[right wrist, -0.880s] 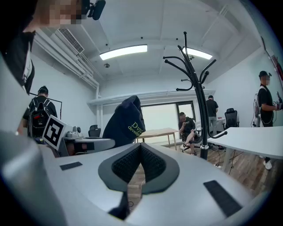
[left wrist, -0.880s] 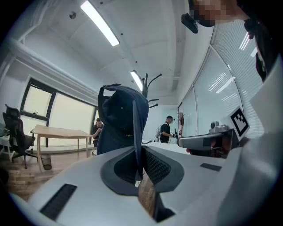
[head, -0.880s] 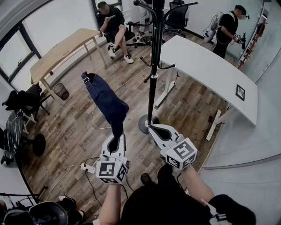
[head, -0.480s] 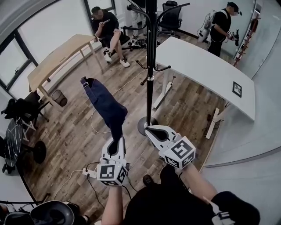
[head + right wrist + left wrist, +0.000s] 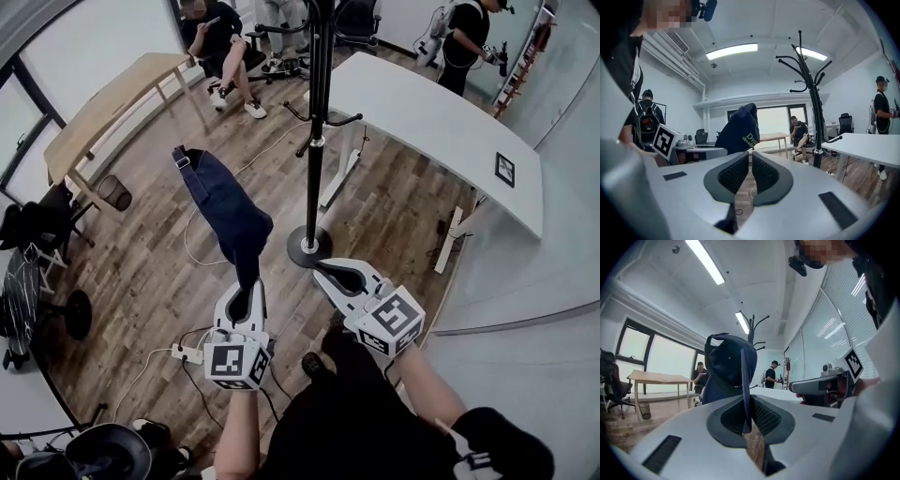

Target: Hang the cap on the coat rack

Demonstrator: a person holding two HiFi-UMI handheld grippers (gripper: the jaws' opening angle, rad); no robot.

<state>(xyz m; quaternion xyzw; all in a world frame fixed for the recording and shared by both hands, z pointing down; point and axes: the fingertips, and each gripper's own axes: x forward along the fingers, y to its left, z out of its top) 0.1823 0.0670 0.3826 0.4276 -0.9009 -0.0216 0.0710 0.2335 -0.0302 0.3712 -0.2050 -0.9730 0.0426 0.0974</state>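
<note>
A navy cap (image 5: 225, 211) stands up from my left gripper (image 5: 247, 283), which is shut on its brim. In the left gripper view the cap (image 5: 731, 364) fills the space above the left gripper (image 5: 748, 401), with the brim edge pinched between the pads. The black coat rack (image 5: 315, 141) stands just ahead and to the right of the cap, base (image 5: 308, 247) on the wood floor. Its hooks (image 5: 806, 65) rise high in the right gripper view. My right gripper (image 5: 320, 271) is shut and holds nothing, level with the left one, near the rack's base.
A white table (image 5: 441, 131) runs behind and right of the rack. A wooden table (image 5: 108, 108) and a waste basket (image 5: 113, 192) stand at the left. One person (image 5: 217, 37) sits at the back, another (image 5: 461, 37) stands. A power strip (image 5: 187, 354) lies by my feet.
The room has slid upward in the head view. Both grippers keep their pose, and the cap stays clamped in the left one.
</note>
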